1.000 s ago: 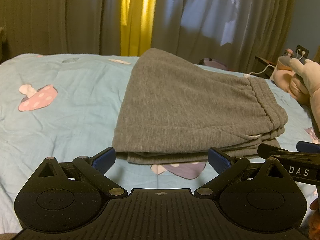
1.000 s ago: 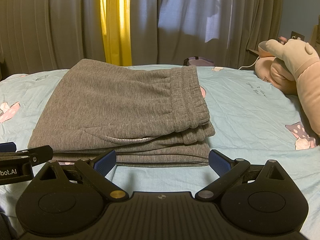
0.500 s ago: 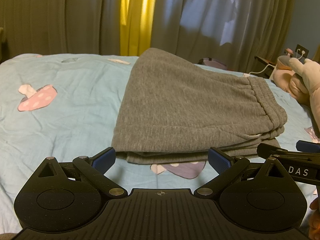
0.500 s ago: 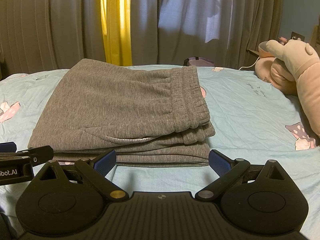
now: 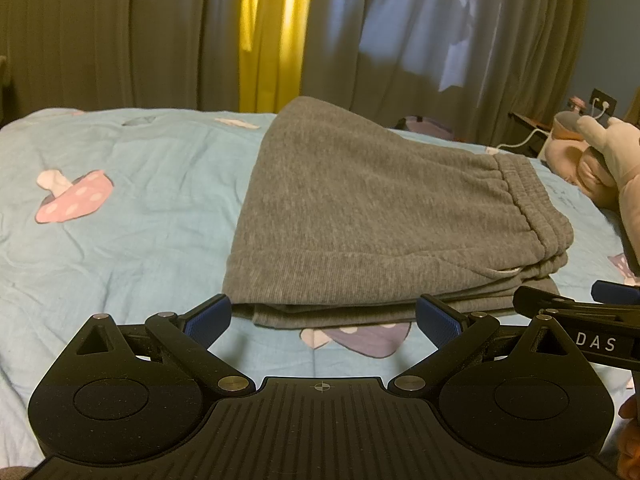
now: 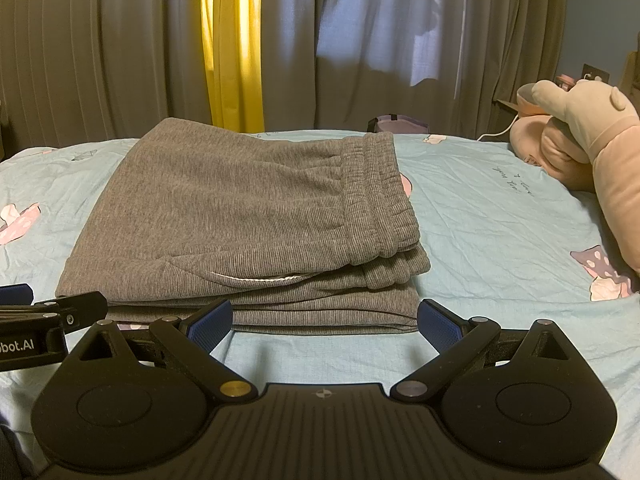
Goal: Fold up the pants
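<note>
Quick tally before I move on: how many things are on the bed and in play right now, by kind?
Folded grey pants: 1
Plush toys: 1 pile at the right edge; separate toys cannot be told apart
Hand-held grippers: 2, the left hand-held gripper and the right hand-held gripper, both open and holding nothing
Total: 4, all on or over the blue mushroom-print bedspread.

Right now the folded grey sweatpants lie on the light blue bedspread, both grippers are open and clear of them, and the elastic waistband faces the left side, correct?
Not quite: the elastic waistband faces right, as the right wrist view shows. The folded grey sweatpants do lie on the light blue bedspread, both grippers open and clear.
</note>
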### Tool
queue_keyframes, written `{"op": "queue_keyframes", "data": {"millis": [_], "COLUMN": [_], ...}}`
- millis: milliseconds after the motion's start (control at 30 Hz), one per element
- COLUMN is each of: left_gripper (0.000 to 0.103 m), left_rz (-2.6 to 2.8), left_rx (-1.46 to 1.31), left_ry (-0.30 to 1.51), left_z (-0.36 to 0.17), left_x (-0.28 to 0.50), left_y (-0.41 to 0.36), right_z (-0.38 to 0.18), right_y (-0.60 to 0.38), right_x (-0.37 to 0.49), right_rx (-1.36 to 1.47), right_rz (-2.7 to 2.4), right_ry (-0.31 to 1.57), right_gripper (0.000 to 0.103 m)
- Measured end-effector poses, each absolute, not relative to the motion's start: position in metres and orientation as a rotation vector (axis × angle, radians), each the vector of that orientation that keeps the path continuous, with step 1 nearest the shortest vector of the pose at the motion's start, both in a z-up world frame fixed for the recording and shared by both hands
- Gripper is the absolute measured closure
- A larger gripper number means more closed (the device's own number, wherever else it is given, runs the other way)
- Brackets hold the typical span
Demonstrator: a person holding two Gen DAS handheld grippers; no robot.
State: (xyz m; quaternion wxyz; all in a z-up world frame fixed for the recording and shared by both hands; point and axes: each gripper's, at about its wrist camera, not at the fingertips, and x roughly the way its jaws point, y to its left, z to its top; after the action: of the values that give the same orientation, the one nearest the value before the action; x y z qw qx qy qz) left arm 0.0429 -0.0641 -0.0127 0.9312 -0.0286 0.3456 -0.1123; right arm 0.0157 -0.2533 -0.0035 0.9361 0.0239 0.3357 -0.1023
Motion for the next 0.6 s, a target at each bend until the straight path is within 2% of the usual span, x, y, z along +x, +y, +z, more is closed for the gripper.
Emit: {"op": "queue_keyframes", "data": {"millis": [600], "left_gripper": [0.001], "left_rz": [-0.232], "left_rx": [-0.059], "left_ry": [0.689], "left_z": [-0.0125], "left_x": [0.0416], "left_y": [-0.0634], "right_z": [-0.0036], "right_y": [-0.2539], "right_x": [0.0160], "right_rx": [0.047], "right_rz": [-0.207], "right_ry": [0.685], "right_gripper": [0.004]}}
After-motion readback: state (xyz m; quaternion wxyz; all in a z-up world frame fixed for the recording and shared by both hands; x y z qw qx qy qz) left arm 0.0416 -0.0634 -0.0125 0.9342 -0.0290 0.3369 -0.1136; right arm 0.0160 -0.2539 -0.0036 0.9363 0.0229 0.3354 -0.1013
